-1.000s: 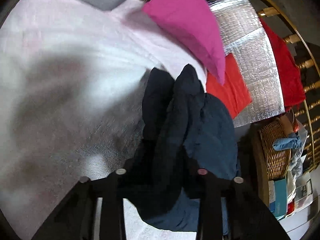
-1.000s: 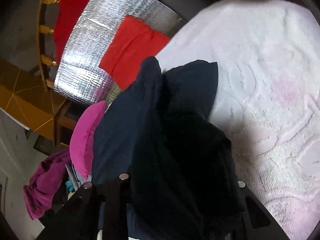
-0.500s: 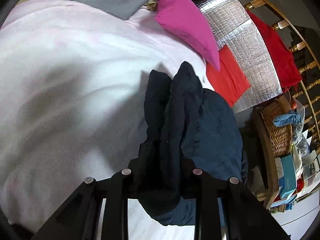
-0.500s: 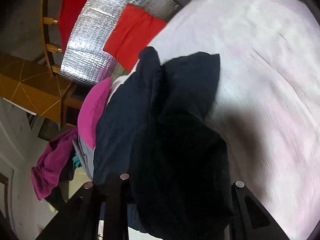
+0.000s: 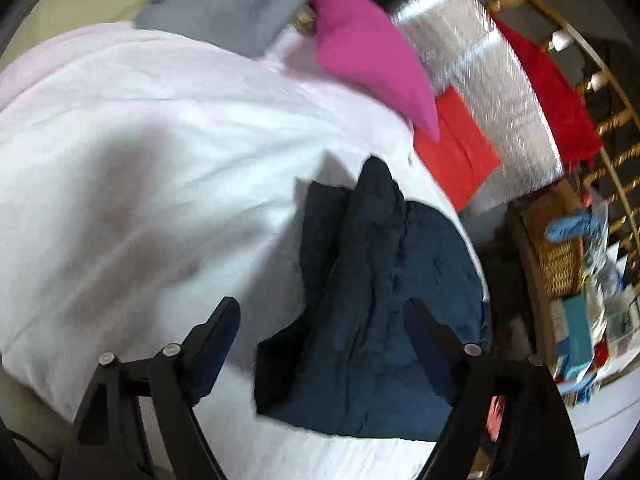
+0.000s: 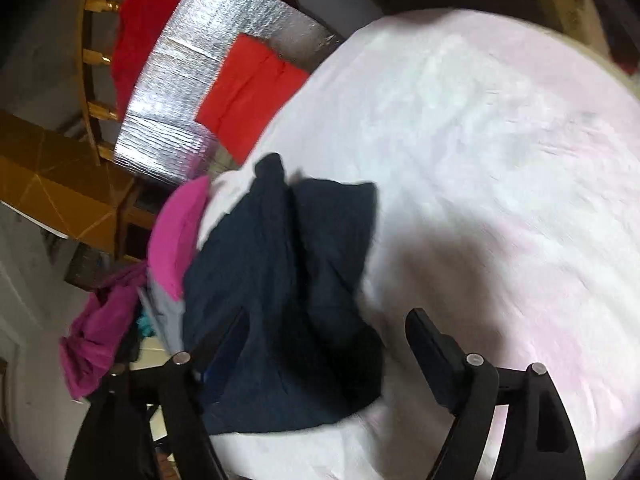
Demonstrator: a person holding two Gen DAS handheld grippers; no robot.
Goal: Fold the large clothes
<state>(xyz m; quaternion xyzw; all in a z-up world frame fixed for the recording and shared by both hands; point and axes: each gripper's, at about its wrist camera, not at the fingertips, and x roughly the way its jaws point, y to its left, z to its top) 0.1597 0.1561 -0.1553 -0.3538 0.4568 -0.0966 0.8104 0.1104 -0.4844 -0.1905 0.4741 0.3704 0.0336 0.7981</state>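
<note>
Navy garment (image 5: 372,312) lies bunched at the bed (image 5: 160,168) edge, 3 o'clock side in the left view. Left hand-held gripper (image 5: 320,320) and right hand-held gripper (image 6: 320,328) jaws are opening, nothing pinched. I'd worry the ridged folds slump or slide off.

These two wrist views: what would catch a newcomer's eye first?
A dark navy garment lies bunched on the pale pink bedspread, between the opening left tongs, which no longer press it. Beyond it, a magenta pillow and a folded red cloth on silver foil matting stand out.
</note>
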